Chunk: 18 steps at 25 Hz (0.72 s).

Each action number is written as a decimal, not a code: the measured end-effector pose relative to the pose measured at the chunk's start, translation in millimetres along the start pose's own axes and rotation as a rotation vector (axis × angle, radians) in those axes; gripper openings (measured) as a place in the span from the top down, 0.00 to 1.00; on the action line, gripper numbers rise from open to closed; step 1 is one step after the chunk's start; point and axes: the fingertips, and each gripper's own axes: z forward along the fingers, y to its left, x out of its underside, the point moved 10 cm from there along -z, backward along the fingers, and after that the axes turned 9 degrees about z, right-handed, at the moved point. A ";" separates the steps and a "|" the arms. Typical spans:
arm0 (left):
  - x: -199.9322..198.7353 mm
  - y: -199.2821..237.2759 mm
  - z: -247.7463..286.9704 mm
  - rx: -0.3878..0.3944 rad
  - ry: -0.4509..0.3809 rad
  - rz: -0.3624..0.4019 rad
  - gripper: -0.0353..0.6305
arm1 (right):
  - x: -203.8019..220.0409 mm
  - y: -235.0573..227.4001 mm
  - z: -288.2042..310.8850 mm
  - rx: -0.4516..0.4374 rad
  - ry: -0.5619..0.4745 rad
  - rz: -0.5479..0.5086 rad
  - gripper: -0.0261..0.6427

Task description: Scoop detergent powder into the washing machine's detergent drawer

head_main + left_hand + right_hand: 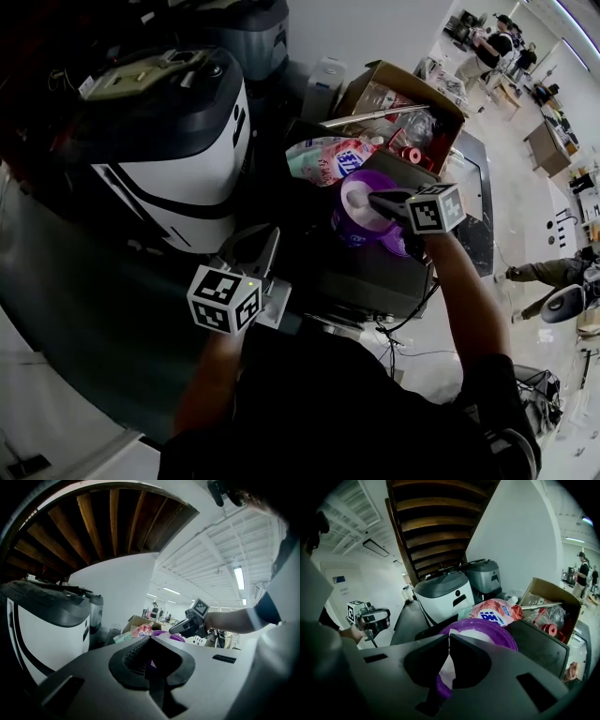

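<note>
A purple tub (356, 225) holding white detergent powder (480, 631) stands on a dark machine top (370, 281). My right gripper (375, 201) points into the tub's mouth from the right. Its jaws are shut, tips together, just above the powder (449, 638); only powder and purple rim show through the slit below the tips. My left gripper (255, 251) hangs to the tub's left and nearer to me, apart from it. In the left gripper view (151, 640) its jaws are shut and empty. I cannot make out a scoop or a detergent drawer.
A white machine with a dark lid (173, 159) stands at the left, a grey one (485, 576) behind it. A pink detergent pouch (328, 157) and an open cardboard box (405, 101) of clutter lie behind the tub. People (492, 47) stand far back right.
</note>
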 end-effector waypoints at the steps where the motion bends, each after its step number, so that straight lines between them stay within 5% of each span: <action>1: 1.2 0.4 -1.7 0.000 0.000 -0.001 0.94 | 0.5 -0.4 -3.1 0.011 -0.015 0.006 0.93; 12: -6.6 -21.3 -14.2 -0.045 -0.005 0.017 0.94 | 15.3 -11.4 -30.5 0.007 -0.146 0.076 0.93; 18: -7.4 -50.7 -9.5 -0.047 0.024 0.020 0.94 | 33.4 -19.8 -43.9 0.031 -0.139 0.028 0.93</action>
